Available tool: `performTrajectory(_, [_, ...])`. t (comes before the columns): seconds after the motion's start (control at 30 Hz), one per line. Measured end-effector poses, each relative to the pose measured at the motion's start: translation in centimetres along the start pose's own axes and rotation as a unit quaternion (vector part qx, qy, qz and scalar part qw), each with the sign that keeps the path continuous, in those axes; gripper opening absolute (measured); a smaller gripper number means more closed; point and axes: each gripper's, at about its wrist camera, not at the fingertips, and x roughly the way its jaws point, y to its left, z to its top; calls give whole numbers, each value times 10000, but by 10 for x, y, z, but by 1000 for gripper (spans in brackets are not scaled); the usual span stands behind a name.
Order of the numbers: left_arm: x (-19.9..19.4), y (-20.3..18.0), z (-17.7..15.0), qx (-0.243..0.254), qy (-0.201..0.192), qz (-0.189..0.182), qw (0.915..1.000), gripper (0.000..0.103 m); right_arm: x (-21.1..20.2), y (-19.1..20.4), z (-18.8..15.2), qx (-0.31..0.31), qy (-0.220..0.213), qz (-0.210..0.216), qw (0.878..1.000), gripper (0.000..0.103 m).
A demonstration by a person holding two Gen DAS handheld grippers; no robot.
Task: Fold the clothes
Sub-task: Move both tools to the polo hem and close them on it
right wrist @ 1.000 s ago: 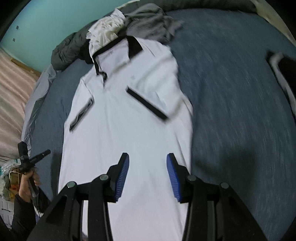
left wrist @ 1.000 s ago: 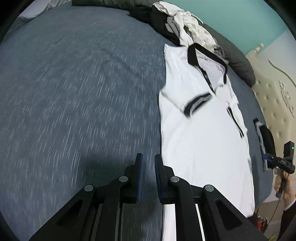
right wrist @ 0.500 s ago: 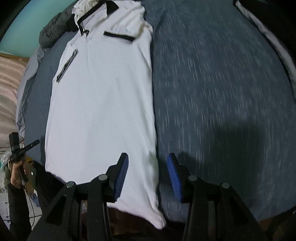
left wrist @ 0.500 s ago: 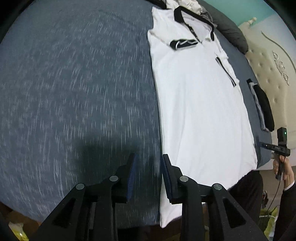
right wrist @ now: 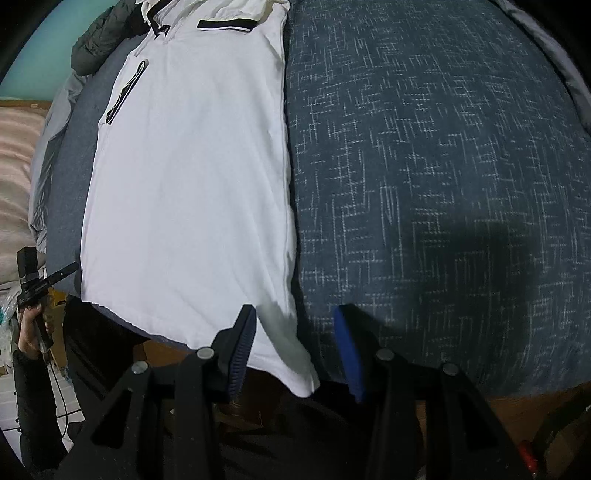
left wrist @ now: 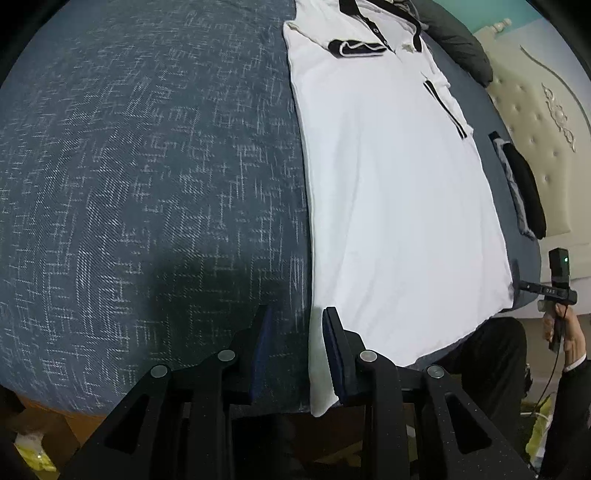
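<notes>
**Straddling the hem corners of a shirt laid lengthwise on the bed**

Lying flat on the blue bed (left wrist: 147, 184), the white polo shirt (left wrist: 388, 184) has both sleeves turned in over the chest, so it forms one long strip. Its long axis runs from the collar (left wrist: 369, 22) at the far side of the bed straight toward the near edge, where the hem spills slightly over.

The left tool (left wrist: 297, 354) sits at the near edge with its fingers apart, the shirt's left hem corner hanging between them; the pads do not yet press on the cloth. The right tool (right wrist: 295, 350) is likewise apart (wider, in fact), with the opposite hem corner dropping between its fingers. Each tool is thus nearest its own corner, and the shirt lies directly ahead of both, stretching away along their pointing line.

Judging by this, the grasp would fall on the hem, and any fold would carry it along the long axis toward the collar. A pile of other clothes (right wrist: 107, 33) lies beyond the collar; a dark folded garment (left wrist: 524, 192) rests near the bed's right edge.
</notes>
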Motion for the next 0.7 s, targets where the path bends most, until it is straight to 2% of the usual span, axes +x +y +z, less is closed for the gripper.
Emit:
performTrajectory(0.6, [22,-10,-26,154,368,-296,9988,29,17,7,-21,-120,481,85,9987,44])
performTrajectory(0.63, [23,-11,-27,179,379,-307,9986,26,17,7,-22,-129,483,90,9987,42])
performTrajectory(0.67, [24,-12,-25,207,393,-305,9985,16,17,8,-23,-148,488,102,9986,38])
performTrajectory(0.7, [25,-11,-23,232,393,-303,9985,11,18,9,-25,-175,502,117,9985,36])
